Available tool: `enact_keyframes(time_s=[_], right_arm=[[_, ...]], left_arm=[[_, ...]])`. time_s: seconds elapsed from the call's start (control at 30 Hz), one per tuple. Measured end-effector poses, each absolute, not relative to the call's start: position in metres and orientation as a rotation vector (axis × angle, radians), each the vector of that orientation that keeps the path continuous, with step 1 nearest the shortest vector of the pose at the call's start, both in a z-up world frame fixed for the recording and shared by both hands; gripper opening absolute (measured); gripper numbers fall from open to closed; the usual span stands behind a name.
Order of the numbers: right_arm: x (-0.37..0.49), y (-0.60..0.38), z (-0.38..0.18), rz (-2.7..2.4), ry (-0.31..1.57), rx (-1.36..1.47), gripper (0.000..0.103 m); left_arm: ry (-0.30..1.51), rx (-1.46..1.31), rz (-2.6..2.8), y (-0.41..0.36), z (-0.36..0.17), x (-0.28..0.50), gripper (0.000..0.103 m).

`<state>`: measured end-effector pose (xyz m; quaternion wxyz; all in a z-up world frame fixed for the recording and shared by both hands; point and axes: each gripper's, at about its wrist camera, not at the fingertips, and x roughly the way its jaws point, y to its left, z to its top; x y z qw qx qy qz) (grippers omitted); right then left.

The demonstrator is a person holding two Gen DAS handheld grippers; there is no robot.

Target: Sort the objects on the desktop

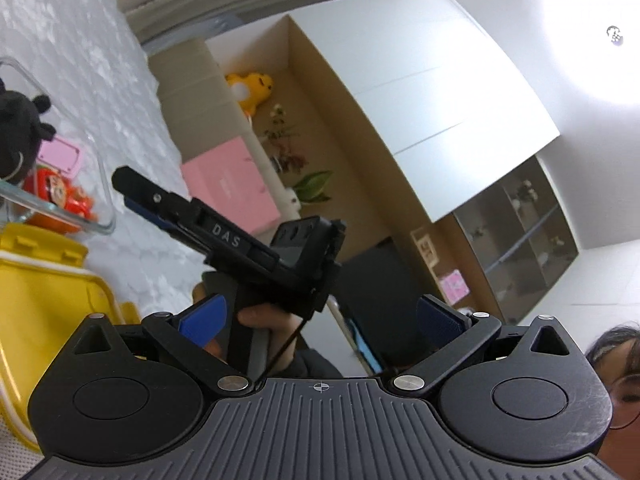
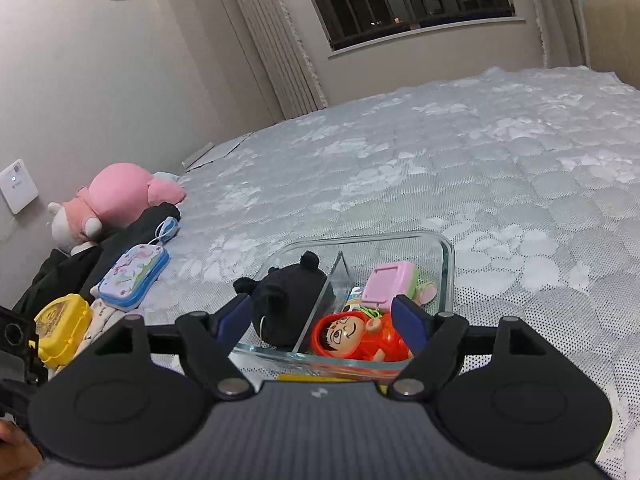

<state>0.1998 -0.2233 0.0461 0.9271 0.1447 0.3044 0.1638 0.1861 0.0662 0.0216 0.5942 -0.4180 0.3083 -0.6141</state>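
My right gripper (image 2: 322, 322) hangs over the glass dish (image 2: 448, 264) on the bed (image 2: 460, 152), fingers spread wide, nothing between them. In the dish's left compartment sits a black plush toy (image 2: 286, 298); right of the divider lie an orange doll (image 2: 356, 338) and a pink case (image 2: 390, 282). My left gripper (image 1: 320, 320) is tilted up toward the shelves, fingers released and empty, yellow box (image 1: 48, 276) at its left.

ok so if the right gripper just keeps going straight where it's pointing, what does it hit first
Probably the glass container: its near rim sits between the open right gripper fingers, with the red doll just behind. Depth is unclear.
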Motion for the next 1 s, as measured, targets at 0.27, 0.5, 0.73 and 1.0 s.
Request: enact_keyframes(time_s=[0.27,0.5,0.73,1.0], right_arm=[[0.201,-0.218,0.045,0.345,0.628,0.289,0.079],[0.202,-0.220,0.042,0.333,0.631,0.287,0.079],[0.204,-0.218,0.043,0.297,0.619,0.261,0.079],[0.209,-0.202,0.044,0.271,0.615,0.169,0.078]], left_arm=[[0.757,-0.939,-1.317,0.065,0.021,0.188,0.103],[0.838,-0.783,-0.960,0.063,0.022,0.191,0.103],[0.656,-0.209,-0.244,0.033,0.040,0.170,0.103],[0.648,0.048,-0.145,0.002,0.037,0.172,0.103]])
